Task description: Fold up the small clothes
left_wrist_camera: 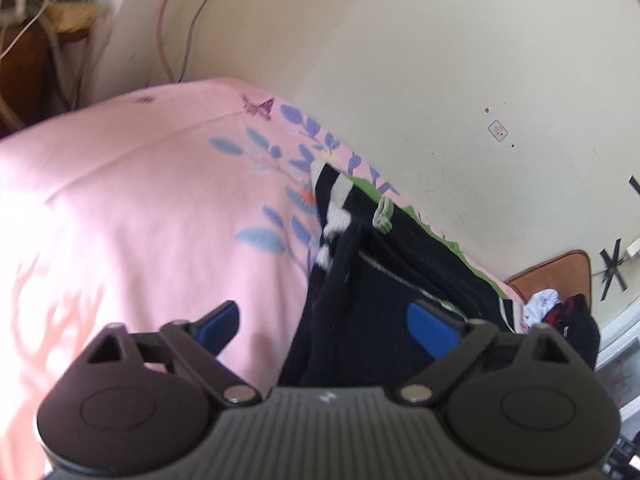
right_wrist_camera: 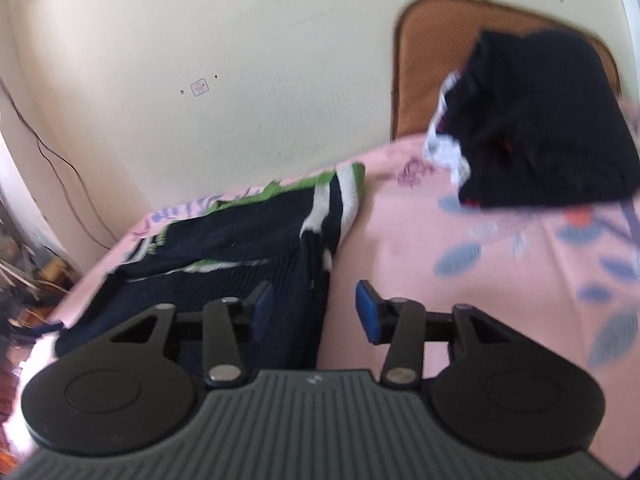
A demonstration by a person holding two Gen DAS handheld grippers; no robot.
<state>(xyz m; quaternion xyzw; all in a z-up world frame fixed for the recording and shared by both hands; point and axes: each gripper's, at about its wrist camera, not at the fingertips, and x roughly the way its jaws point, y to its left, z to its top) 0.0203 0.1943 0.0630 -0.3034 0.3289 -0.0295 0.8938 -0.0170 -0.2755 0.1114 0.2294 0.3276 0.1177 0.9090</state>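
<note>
A dark navy garment [left_wrist_camera: 380, 272] with white and green stripes lies flat on the pink bedsheet [left_wrist_camera: 140, 220], close to the wall. My left gripper [left_wrist_camera: 326, 328] hovers over its near edge with jaws wide open; the right pad sits above the dark cloth, the left pad above bare sheet. In the right wrist view the same garment [right_wrist_camera: 240, 232] stretches away to the left. My right gripper [right_wrist_camera: 316, 312] stands about half open over the garment's right edge, and nothing is pinched between its blue pads.
A heap of dark clothes [right_wrist_camera: 540, 128] with a white piece [right_wrist_camera: 444, 148] sits on the sheet [right_wrist_camera: 460, 260] by a brown headboard [right_wrist_camera: 420, 60]. The cream wall [left_wrist_camera: 440, 60] runs along the bed's far side. Cables [left_wrist_camera: 168, 20] hang at the left corner.
</note>
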